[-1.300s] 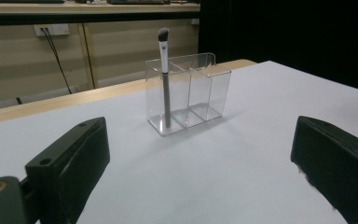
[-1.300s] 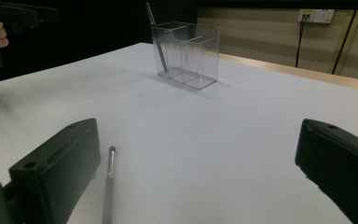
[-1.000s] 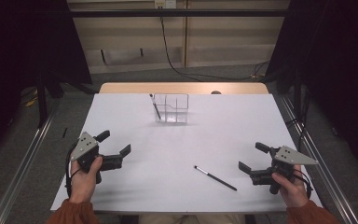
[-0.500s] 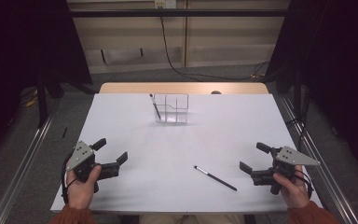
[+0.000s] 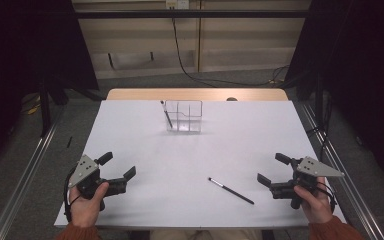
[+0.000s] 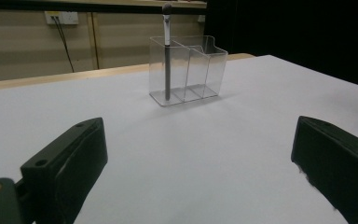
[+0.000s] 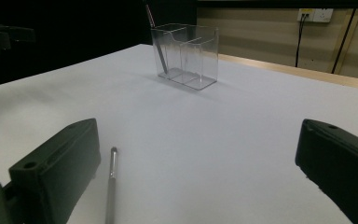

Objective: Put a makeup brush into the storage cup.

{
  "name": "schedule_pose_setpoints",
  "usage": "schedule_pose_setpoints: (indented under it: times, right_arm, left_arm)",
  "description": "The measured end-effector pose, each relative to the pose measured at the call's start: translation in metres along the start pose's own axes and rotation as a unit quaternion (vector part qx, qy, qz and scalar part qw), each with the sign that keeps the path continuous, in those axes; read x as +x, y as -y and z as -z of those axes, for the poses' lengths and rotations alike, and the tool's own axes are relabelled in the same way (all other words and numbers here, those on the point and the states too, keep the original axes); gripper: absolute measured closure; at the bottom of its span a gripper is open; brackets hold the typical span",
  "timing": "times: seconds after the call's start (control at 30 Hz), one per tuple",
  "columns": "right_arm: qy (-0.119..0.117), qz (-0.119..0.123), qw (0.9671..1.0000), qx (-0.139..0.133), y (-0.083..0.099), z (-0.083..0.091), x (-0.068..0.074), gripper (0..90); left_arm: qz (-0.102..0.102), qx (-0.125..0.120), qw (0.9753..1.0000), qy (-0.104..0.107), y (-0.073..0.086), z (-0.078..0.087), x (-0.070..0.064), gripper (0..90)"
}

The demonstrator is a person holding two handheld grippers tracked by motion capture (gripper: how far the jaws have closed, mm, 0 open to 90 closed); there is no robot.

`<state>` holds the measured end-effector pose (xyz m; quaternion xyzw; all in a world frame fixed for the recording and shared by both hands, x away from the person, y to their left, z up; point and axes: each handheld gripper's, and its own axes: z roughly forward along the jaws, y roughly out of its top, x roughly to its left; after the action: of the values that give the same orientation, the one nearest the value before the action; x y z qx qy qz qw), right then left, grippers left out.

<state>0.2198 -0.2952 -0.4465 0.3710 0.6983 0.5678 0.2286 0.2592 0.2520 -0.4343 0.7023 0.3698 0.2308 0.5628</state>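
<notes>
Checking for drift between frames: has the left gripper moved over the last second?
Yes. The left gripper has pulled back toward the table's near edge, farther from the clear organizer.

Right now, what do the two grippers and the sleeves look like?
Left gripper and right gripper match: black bodies, blocky black jaws, a grey three-cornered plate with small dark holes on top, a black cable looping at each hand. Both sleeves are rust-orange.

Thin dark brush [image 5: 231, 190] flat on table, near right edge.
</notes>
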Motion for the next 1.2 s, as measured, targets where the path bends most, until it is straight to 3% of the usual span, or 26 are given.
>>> schedule_pose_setpoints:
  times: [0.37,0.67,0.87,1.2]
  right_arm:
    - [0.003,0.002,1.0,0.008,-0.008,-0.005,0.002,1.3]
    - [-0.015,0.015,0.9996,0.018,-0.017,-0.013,0.006,1.2]
    - [-0.03,0.009,0.999,0.032,-0.025,-0.026,0.008,1.7]
    - [-0.054,0.025,0.9966,0.056,-0.037,-0.053,0.016,1.8]
  left_arm:
    - [0.002,-0.001,1.0,-0.003,0.001,0.005,0.0,3.4]
    - [0.001,0.002,1.0,-0.002,0.002,0.005,0.0,3.4]
    - [-0.006,0.001,1.0,0.0,0.003,0.003,0.001,3.4]
    - [-0.008,0.003,1.0,0.0,0.003,0.004,0.001,3.3]
